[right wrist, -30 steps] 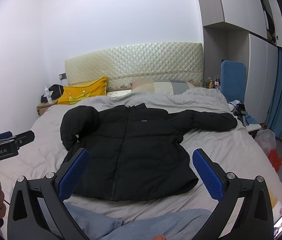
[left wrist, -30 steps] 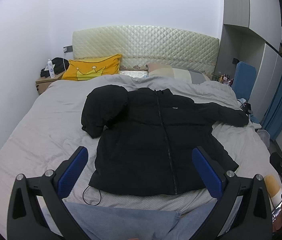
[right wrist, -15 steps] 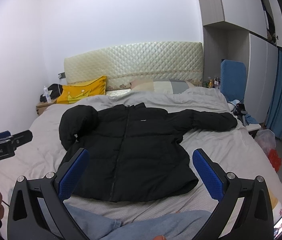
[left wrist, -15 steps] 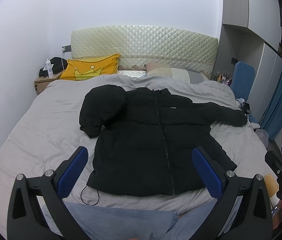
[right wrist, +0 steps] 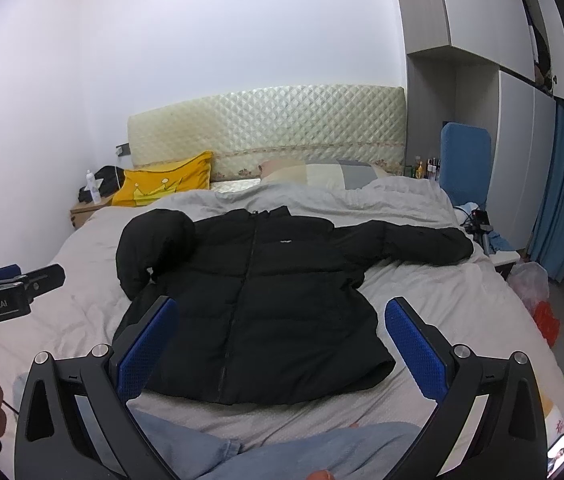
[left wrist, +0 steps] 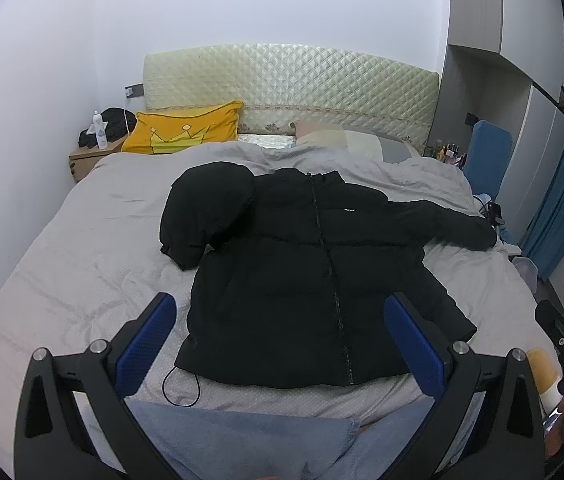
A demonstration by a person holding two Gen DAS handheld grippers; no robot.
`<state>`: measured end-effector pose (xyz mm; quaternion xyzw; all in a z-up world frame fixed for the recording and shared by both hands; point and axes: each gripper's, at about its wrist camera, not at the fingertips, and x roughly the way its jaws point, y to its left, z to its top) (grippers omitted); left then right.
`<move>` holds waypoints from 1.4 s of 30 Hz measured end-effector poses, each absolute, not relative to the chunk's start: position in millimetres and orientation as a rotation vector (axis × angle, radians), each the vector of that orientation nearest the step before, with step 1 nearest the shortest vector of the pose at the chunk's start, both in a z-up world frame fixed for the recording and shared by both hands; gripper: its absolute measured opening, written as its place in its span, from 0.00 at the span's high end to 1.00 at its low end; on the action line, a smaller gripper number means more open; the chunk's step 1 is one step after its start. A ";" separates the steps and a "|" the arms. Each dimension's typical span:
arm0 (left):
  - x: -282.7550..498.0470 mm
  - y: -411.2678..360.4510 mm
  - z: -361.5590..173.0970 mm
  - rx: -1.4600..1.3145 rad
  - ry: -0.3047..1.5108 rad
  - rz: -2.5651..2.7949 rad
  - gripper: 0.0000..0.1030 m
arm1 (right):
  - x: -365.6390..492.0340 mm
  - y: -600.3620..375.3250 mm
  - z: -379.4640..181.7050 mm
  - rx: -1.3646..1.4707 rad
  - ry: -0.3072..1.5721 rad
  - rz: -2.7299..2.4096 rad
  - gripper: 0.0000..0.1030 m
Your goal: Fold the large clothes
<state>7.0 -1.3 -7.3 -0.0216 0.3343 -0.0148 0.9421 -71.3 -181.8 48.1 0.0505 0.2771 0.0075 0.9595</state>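
Left wrist view: black puffer jacket (left wrist: 314, 280) lies front-up on bed (left wrist: 82, 256). Left gripper (left wrist: 282, 340) and right gripper (right wrist: 282, 340) spread wide, empty. Jacket likely bulky, soft, slippery; take hold at outstretched sleeve (left wrist: 454, 224) cuff.

A home bedroom: a bed (left wrist: 82, 240) with quilted headboard (left wrist: 290, 88), yellow crown pillow (left wrist: 186, 132), wooden nightstand (left wrist: 90, 158), built-in wardrobes (right wrist: 522, 140) and blue curtains (right wrist: 554, 208).
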 end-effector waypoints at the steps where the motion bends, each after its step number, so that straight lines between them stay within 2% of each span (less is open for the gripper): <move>1: 6.8 -1.1 -7.3 -0.045 0.681 -0.030 0.00 | -69.9 -182.0 47.2 0.104 0.568 0.013 0.00; 32: 14.9 3.0 -15.8 -0.045 0.706 -0.043 0.00 | -56.2 -183.5 34.3 0.113 0.594 0.014 0.00; 42: 40.2 1.4 -23.7 -0.029 0.701 -0.060 0.00 | -38.7 -204.7 27.0 0.140 0.570 -0.008 0.00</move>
